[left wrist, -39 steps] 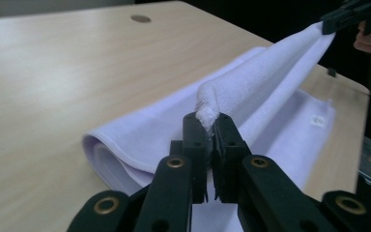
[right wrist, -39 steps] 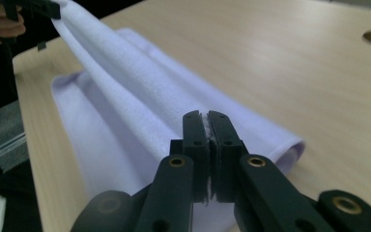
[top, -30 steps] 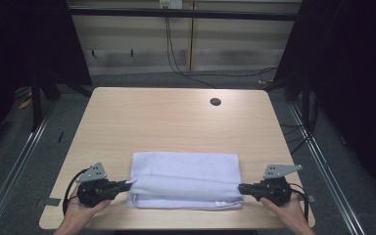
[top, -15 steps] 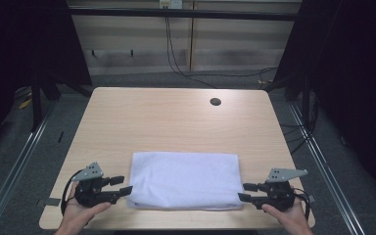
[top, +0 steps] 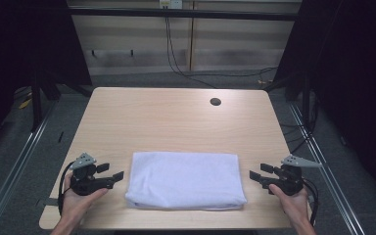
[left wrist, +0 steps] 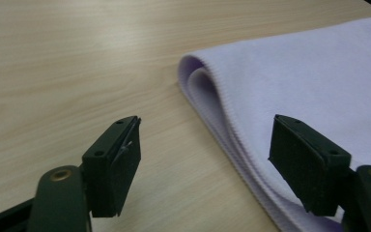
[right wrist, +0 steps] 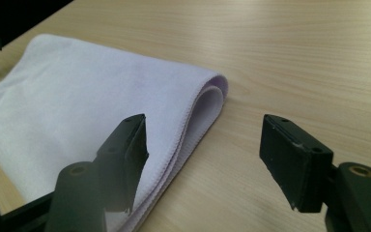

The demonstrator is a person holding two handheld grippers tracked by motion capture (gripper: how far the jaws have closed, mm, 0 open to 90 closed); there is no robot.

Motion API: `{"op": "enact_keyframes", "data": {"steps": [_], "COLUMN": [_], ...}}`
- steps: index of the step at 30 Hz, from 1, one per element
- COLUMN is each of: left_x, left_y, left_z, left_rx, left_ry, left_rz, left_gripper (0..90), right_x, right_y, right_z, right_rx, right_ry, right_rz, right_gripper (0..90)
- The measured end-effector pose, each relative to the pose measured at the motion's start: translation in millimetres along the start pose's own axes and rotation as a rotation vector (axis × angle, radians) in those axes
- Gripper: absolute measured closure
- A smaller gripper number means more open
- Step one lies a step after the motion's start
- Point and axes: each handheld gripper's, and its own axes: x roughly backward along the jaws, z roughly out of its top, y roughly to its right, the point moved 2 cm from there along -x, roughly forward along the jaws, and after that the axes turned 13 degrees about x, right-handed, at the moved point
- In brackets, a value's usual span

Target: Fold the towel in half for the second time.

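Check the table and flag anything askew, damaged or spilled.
Nothing stands out. The folded towel lies flat near the front edge of the table, roughly square to it, its layers neatly stacked. The left gripper and right gripper sit open beside its ends, touching nothing.

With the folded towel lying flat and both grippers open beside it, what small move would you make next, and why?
Probably draw both grippers a little farther out from the towel and rest. The left gripper and right gripper are open and clear of its short ends, and the towel lies folded flat near the front of the table, layers stacked evenly, so no regrasp looks needed.
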Motion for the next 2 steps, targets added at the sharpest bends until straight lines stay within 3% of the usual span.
{"op": "enact_keyframes", "data": {"steps": [2], "left_x": [-0.4], "left_y": [-2.7], "left_z": [0.3], "left_rx": [0.022], "left_ry": [0.000], "left_rz": [-0.005], "left_gripper": [20.9], "right_x": [0.7], "right_y": [-1.3], "right_z": [0.8], "right_rx": [0.025], "right_ry": [-0.014], "right_rz": [-0.014], "right_gripper": [31.2]}}
